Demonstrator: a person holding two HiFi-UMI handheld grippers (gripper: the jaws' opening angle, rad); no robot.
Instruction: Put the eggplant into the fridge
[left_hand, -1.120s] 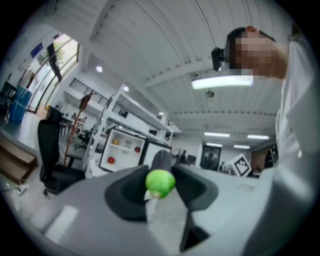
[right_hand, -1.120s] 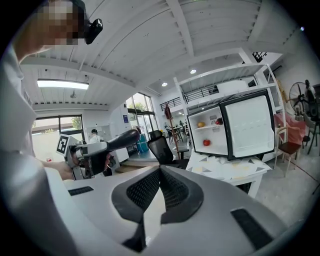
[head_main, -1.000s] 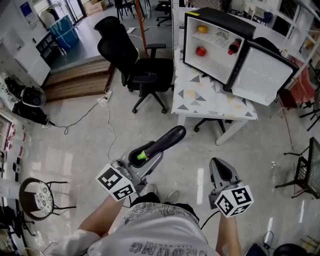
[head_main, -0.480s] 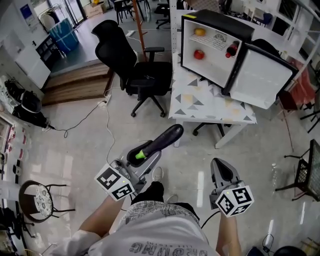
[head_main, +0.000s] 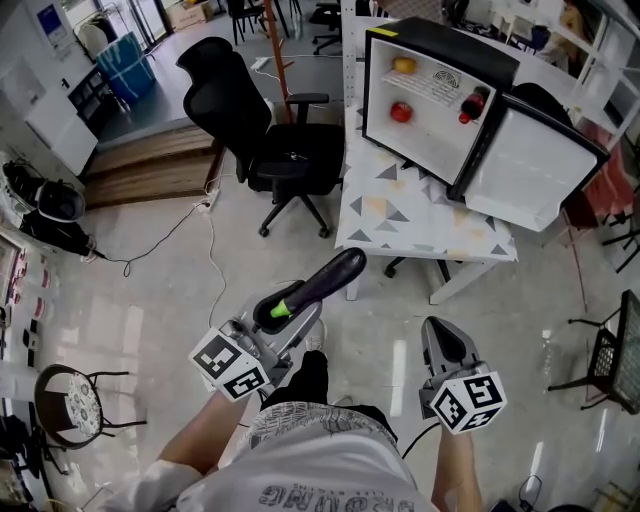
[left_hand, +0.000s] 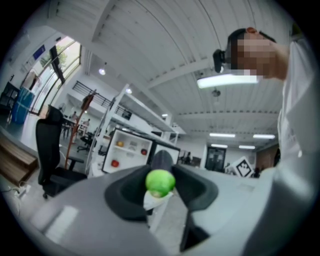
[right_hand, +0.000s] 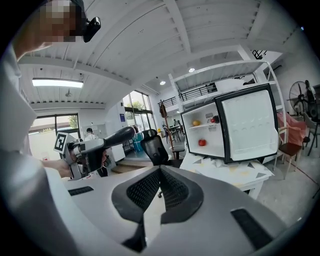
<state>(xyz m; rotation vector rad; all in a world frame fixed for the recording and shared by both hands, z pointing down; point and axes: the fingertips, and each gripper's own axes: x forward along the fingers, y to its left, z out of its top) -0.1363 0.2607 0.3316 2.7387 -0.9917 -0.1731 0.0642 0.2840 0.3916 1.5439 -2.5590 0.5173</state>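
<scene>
Frame centre: long dark purple eggplant (head_main: 325, 281), its green stem end clamped in the left gripper (head_main: 283, 312).
It looks glossy, so probably slippery and tip-heavy; a mid-body hold would steady it. The right gripper (head_main: 444, 345) is closed and empty; the open black fridge (head_main: 445, 48) stands upper right.

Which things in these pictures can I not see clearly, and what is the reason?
- Eggplant, left gripper view: only its green end and a dark tip show; the left gripper covers the rest.
- Red item, yellow item and dark item in the fridge: too small to name in every view.
</scene>
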